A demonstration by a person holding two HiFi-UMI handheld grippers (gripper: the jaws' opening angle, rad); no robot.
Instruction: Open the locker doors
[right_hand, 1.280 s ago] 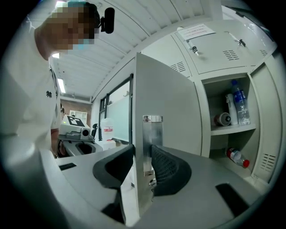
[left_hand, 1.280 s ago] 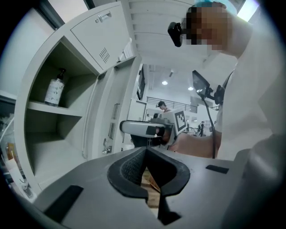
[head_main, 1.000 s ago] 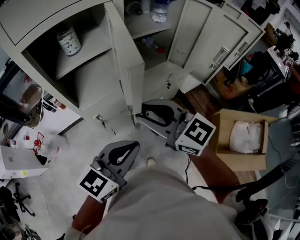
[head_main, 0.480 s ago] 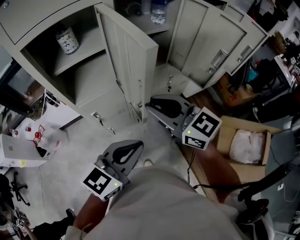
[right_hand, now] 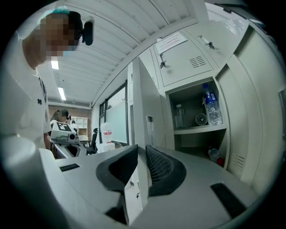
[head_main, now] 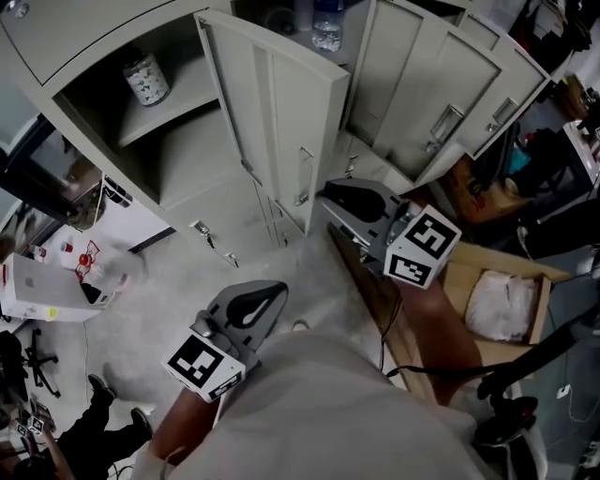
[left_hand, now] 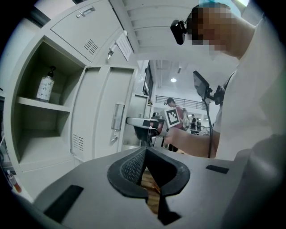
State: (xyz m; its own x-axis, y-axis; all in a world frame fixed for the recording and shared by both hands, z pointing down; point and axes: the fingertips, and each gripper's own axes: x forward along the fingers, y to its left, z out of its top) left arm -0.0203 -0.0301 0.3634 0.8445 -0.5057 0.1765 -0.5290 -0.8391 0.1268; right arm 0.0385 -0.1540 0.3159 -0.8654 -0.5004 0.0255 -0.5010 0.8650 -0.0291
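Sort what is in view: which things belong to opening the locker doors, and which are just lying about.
Job: door, swung partway open; upper door, shut; right gripper, whose jaws have just been closing on the door's edge.
Lying about: water bottle; pump bottle; box.

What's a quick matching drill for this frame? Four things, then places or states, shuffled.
1 patterned bottle
2 water bottle
3 locker door
4 cardboard box

A on the floor at the right
B edge between the right gripper's jaws
C left open locker's shelf
D middle locker's shelf

Pairs: 1-C, 2-D, 3-B, 4-A.
The right gripper's jaws have just been closing on the door's edge.
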